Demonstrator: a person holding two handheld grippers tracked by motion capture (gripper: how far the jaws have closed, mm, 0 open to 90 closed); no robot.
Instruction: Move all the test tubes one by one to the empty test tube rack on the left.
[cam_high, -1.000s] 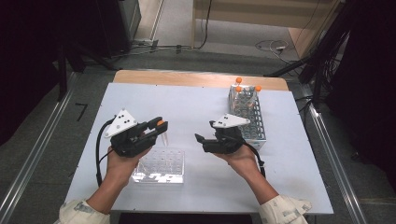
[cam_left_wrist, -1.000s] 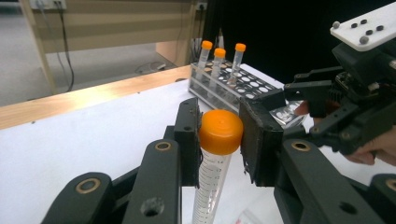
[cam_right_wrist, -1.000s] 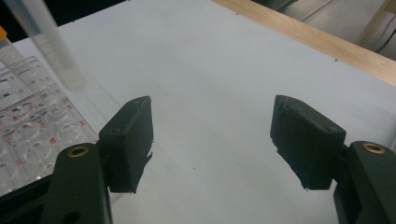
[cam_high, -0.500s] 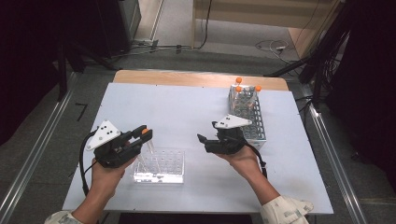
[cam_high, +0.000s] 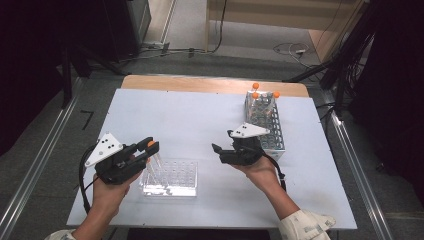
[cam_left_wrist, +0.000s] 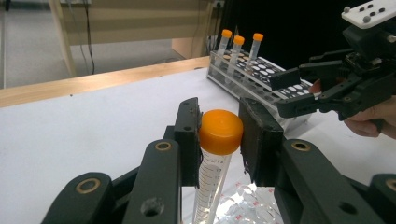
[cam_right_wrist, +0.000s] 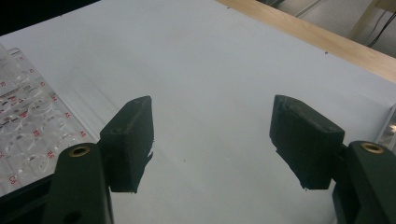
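- The tube (cam_left_wrist: 215, 163) is a clear one with printed marks along its side and an orange cap (cam_left_wrist: 221, 131). Its long axis stands nearly upright in the left gripper view, the cap end pointing up and the body going down to the bottom edge of the frame with a small lean to the left.
- In the high view the tube (cam_high: 155, 163) shows in the lower left of the frame, leaning from the jaws down toward the clear rack (cam_high: 170, 178).
- The left gripper (cam_left_wrist: 218, 135) has its jaws closed on this tube. The cap sits between the two black jaws, near their tips, and the left jaw presses on its side. The top of the cap is about level with the jaw tips.
- The body of the tube hangs below the jaws, over the clear rack, whose shiny wells (cam_left_wrist: 247, 205) show at the bottom of the left gripper view. Whether the lower end stands in a well I cannot tell.
- The right gripper (cam_high: 220, 150) is at the middle of the high view, held over the white surface (cam_high: 185, 115), well apart from the tube. Its jaws stand open with nothing between them.
- The metal rack (cam_high: 265, 122) is in the upper right of the high view, with three orange-capped tubes (cam_high: 264, 94) standing upright at its far end.
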